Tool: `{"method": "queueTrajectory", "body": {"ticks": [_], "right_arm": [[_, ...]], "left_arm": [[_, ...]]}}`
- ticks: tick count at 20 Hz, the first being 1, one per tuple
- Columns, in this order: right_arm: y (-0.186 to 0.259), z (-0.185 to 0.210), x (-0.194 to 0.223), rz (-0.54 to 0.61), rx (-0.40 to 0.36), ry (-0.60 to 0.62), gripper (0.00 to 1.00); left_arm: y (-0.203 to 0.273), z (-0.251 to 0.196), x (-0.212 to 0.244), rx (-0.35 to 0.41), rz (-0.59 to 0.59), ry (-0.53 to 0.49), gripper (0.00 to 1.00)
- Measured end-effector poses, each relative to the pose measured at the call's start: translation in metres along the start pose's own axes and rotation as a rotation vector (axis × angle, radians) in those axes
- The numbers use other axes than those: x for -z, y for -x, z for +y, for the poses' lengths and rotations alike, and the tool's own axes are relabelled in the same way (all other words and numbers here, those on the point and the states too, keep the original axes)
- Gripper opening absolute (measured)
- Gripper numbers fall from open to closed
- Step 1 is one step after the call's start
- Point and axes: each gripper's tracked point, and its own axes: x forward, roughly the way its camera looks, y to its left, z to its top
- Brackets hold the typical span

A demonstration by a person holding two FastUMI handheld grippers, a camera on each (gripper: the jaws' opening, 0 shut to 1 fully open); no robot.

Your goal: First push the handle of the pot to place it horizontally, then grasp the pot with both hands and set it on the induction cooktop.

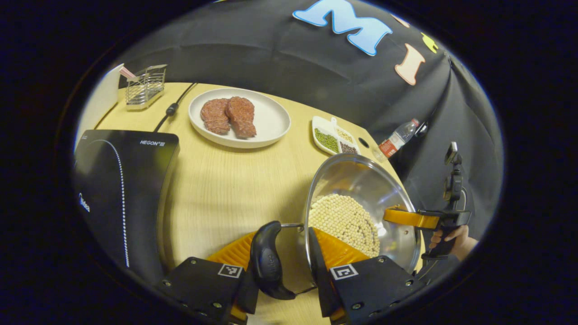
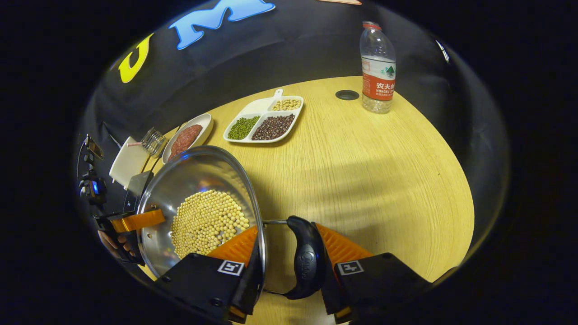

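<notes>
A steel pot (image 1: 361, 180) holding pale soybeans (image 1: 343, 221) sits at the table's near right. My left gripper (image 1: 280, 238) is shut on it, one finger outside the black handle (image 1: 269, 262) and the other inside the rim. In the right gripper view the pot (image 2: 194, 176) lies to the left. My right gripper (image 2: 289, 234) clamps the opposite black handle (image 2: 308, 262) the same way. Each gripper also shows across the pot: the right gripper (image 1: 411, 219) held by a hand (image 1: 456, 239), and the left gripper (image 2: 135, 221). The black induction cooktop (image 1: 122, 189) lies left of the pot.
A white plate with raw meat (image 1: 266, 122), a divided dish of beans (image 1: 334, 137) and a wire rack (image 1: 144, 85) stand at the back. A cable (image 1: 171, 110) runs behind the cooktop. A water bottle (image 2: 377, 67) stands by a table hole (image 2: 347, 95).
</notes>
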Motion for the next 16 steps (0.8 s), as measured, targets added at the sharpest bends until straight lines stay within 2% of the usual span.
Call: {"method": "queueTrajectory", "body": {"ticks": [1, 3, 4, 5, 8, 12, 13, 14, 15, 16], "right_arm": [[0.002, 0.0, 0.001, -0.003, -0.003, -0.01, 0.6], [0.01, -0.001, 0.008, 0.004, 0.007, 0.013, 0.55], [0.017, 0.002, 0.014, 0.0, 0.011, 0.008, 0.57], [0.024, 0.003, 0.019, -0.002, 0.01, -0.003, 0.55], [0.049, 0.009, 0.037, 0.002, 0.011, -0.022, 0.55], [0.091, 0.025, 0.061, 0.01, 0.016, -0.023, 0.54], [0.1, 0.03, 0.066, 0.012, 0.017, -0.02, 0.58], [0.11, 0.035, 0.071, 0.012, 0.017, -0.012, 0.57], [0.12, 0.04, 0.076, 0.014, 0.018, -0.007, 0.57], [0.127, 0.047, 0.081, 0.016, 0.017, -0.005, 0.57]], "left_arm": [[0.0, 0.0, 0.0, -0.007, -0.004, -0.006, 0.57], [0.001, -0.002, 0.008, -0.011, 0.018, -0.023, 0.53], [0.01, -0.004, 0.015, -0.011, 0.023, -0.024, 0.52], [0.018, -0.007, 0.019, -0.008, 0.023, -0.016, 0.5], [0.043, -0.015, 0.026, -0.007, 0.019, -0.035, 0.56], [0.088, -0.023, 0.046, -0.003, 0.016, -0.033, 0.56], [0.1, -0.024, 0.052, -0.002, 0.017, -0.031, 0.56], [0.112, -0.024, 0.058, -0.002, 0.014, -0.025, 0.53], [0.123, -0.024, 0.064, 0.0, 0.013, -0.014, 0.56], [0.134, -0.023, 0.069, 0.001, 0.011, -0.007, 0.53]]}}
